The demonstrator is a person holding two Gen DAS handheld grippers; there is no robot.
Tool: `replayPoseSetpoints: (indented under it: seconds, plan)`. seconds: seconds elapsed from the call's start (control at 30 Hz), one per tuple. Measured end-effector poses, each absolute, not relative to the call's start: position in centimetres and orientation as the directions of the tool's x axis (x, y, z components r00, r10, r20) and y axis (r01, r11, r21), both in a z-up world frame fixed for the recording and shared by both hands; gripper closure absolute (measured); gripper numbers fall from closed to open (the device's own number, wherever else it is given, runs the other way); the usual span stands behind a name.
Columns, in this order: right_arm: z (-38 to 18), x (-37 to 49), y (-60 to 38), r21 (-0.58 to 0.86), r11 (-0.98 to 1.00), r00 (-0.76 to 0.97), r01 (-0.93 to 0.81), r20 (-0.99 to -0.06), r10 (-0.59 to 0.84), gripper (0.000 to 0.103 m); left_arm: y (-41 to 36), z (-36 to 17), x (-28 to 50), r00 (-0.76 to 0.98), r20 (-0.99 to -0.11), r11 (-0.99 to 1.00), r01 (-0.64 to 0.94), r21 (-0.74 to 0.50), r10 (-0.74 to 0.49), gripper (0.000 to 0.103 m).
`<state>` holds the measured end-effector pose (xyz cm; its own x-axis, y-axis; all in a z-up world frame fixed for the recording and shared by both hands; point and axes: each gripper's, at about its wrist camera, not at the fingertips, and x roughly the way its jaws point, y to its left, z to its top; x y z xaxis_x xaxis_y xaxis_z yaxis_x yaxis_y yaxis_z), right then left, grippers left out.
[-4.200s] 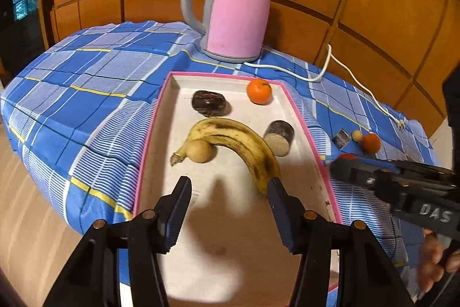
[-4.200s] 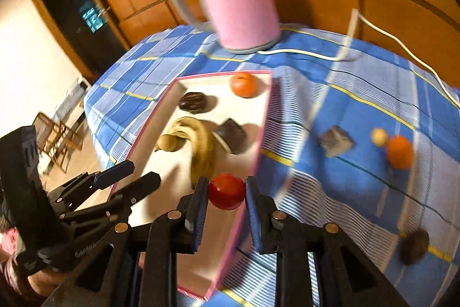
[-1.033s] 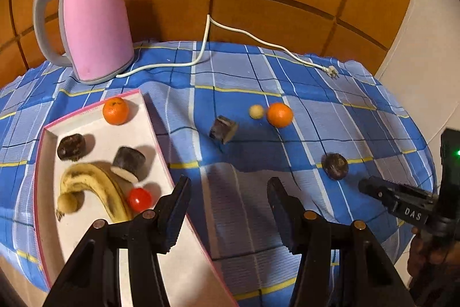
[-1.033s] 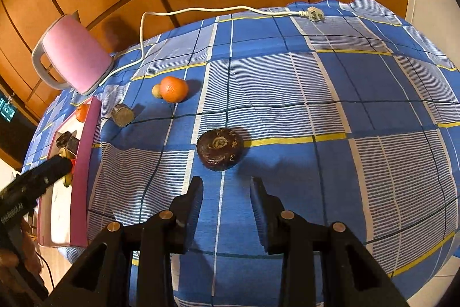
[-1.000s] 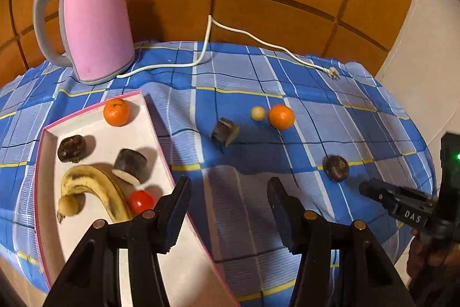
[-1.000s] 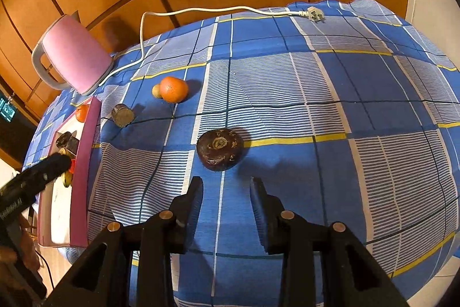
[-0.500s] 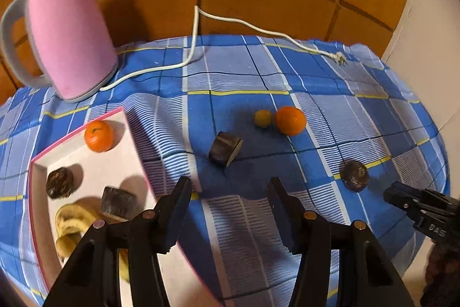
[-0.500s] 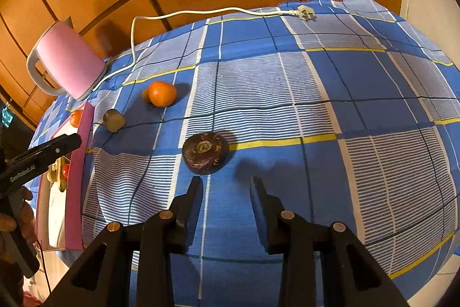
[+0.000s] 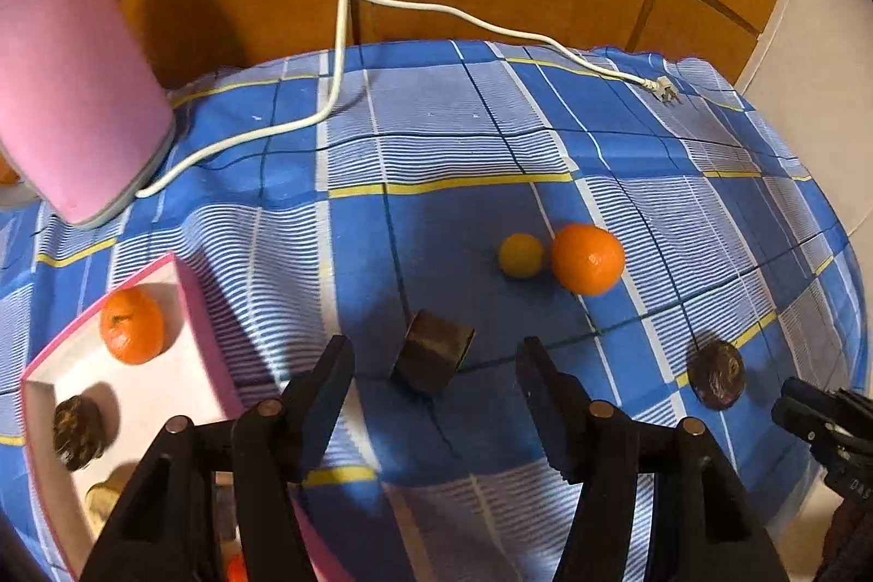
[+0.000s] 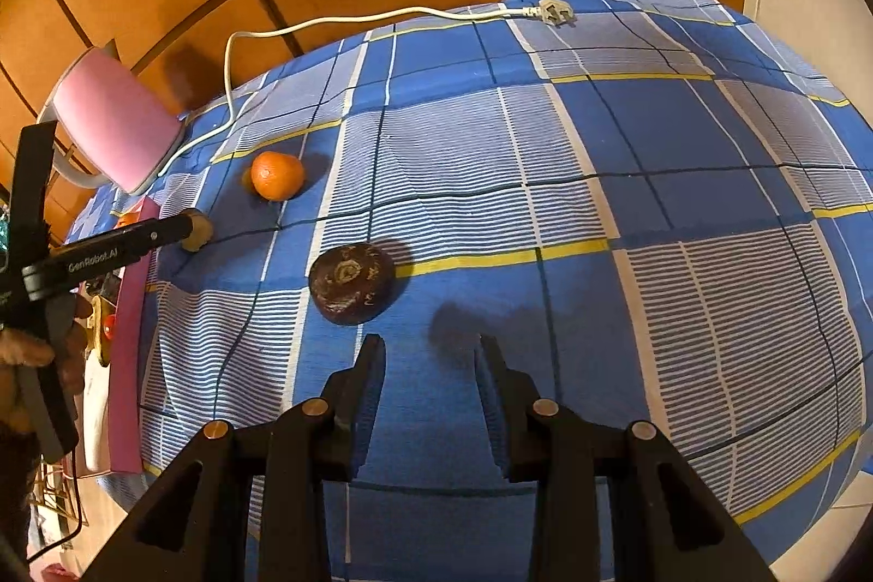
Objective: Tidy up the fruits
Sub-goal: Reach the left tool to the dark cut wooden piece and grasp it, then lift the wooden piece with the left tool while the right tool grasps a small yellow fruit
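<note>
I am bringing my left gripper (image 9: 434,383), jaws just opened wider and nothing between them, onto the dark cut fruit piece (image 9: 434,358) lying on the blue cloth (image 9: 436,135) just beside the pink-rimmed tray (image 9: 204,342). An orange (image 9: 131,325) and a dark fruit (image 9: 76,432) are already sitting in that tray. Still waiting outside are the other orange (image 9: 588,259), the small yellow fruit (image 9: 521,256) and the dark round fruit (image 10: 352,283), above which my right gripper (image 10: 428,377) is hovering, narrowly parted and empty
</note>
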<state>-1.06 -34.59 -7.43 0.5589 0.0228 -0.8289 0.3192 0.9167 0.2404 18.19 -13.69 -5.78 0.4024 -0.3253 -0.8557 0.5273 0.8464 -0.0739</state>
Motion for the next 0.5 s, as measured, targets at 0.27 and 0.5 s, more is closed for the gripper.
replayPoseSetpoints:
  seconds: [0.27, 0.5]
  plan:
    - [-7.5, -1.0, -34.7, 0.232, 0.918, 0.555, 0.321, -0.832, 0.017, 0.066, -14.8, -7.5, 18.5, 0.376, -0.874, 0.826, 0.562, -0.048, -0.307, 0.075]
    - [-7.6, -0.7, -34.7, 0.229, 0.918, 0.551, 0.324, -0.835, 0.013, 0.066, -13.6, -5.4, 14.5, 0.421, -0.825, 0.815, 0.574, -0.081, -0.378, 0.076]
